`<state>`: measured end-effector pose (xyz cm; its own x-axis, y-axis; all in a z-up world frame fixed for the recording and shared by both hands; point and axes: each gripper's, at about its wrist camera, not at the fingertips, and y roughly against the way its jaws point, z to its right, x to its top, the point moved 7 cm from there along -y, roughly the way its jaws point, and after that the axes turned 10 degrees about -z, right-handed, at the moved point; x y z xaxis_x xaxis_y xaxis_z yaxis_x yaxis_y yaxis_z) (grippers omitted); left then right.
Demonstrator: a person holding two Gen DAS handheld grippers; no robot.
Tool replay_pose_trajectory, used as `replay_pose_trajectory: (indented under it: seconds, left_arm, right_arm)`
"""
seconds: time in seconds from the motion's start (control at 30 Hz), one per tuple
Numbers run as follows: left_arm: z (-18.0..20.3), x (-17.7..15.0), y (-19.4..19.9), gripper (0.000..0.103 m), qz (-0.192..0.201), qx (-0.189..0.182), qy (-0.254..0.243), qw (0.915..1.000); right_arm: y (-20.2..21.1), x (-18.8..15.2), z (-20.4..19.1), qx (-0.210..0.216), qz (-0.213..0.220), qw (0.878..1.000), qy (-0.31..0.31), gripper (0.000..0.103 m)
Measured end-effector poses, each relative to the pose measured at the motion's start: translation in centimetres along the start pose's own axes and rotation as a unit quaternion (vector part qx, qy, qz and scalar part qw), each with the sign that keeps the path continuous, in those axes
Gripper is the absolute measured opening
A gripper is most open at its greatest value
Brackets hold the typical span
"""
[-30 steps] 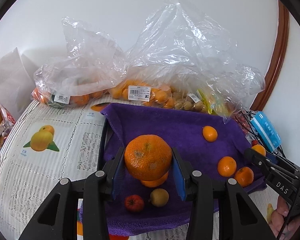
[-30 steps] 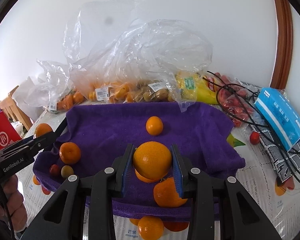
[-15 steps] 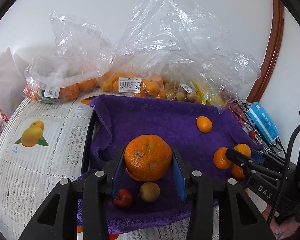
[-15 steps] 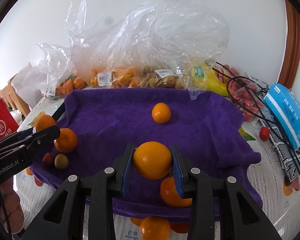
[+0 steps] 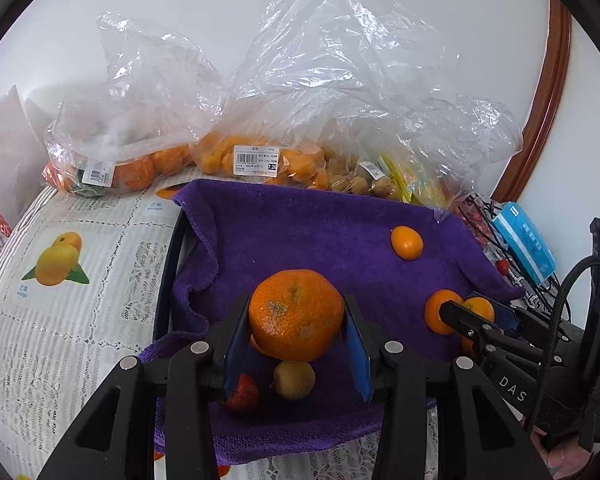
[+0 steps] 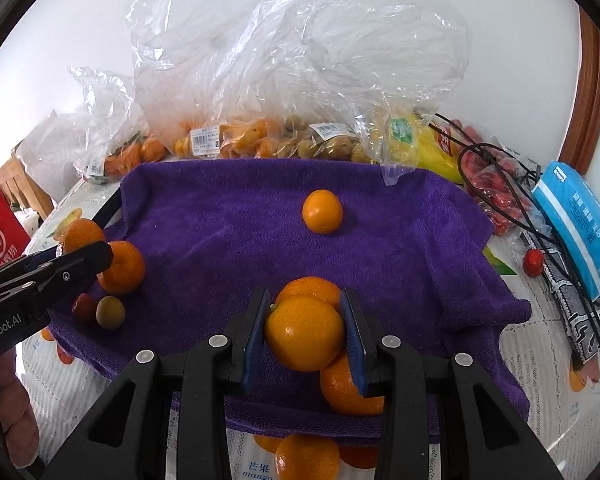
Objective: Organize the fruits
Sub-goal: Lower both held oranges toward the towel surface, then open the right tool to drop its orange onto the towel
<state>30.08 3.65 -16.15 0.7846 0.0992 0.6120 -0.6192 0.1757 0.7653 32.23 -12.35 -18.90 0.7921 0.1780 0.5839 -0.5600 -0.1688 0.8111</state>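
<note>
While both grippers are loaded, the work sits in the carrying step of sorting: each holds one fruit above the purple towel (image 5: 300,232), and neither has been set down yet. The left gripper (image 5: 296,320) has its blue pads pressed on the sides of a large mottled mandarin (image 5: 296,314), which hangs over the near left part of the towel, above a small red fruit (image 5: 242,392) and a small brown-green fruit (image 5: 294,380) lying close together. The right gripper (image 6: 304,332) is clamped narrowly on a smooth orange (image 6: 304,332) over the near edge of the towel, directly above two more oranges (image 6: 348,388) that lie close together there.

A lone small orange (image 6: 322,211) lies apart toward the far middle of the towel, and another mandarin (image 6: 122,267) rests at the left side, just beside the left gripper's tip as the right camera sees it. Clear bags of produce (image 5: 260,164) line the wall behind.

The grouping looks like oranges on the right, mandarins on the left. As a judgement, the next move calls for lowering each fruit onto bare towel beside its like, not on top of them, then easing the fingers apart gently, since round fruit will roll on the rumpled towel and could go off the near edge.
</note>
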Motion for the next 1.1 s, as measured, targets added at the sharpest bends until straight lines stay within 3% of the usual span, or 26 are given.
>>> replay_pose_trajectory:
  seconds: [0.4, 0.53, 1.1]
  left_arm:
    - [0.3, -0.2, -0.3, 0.041, -0.010, -0.004, -0.002, 0.9999]
    - [0.4, -0.3, -0.3, 0.041, -0.011, -0.004, -0.003, 0.9999]
    - [0.5, -0.2, -0.1, 0.041, -0.013, -0.019, 0.007, 0.9997]
  right_arm:
    - [0.2, -0.1, 0.0, 0.002, 0.001, 1.000, 0.001, 0.038]
    - [0.6, 0.0, 0.0, 0.001, 0.009, 1.000, 0.001, 0.046]
    - [1.3, 0.5, 0.7, -0.006, 0.024, 1.000, -0.016, 0.046]
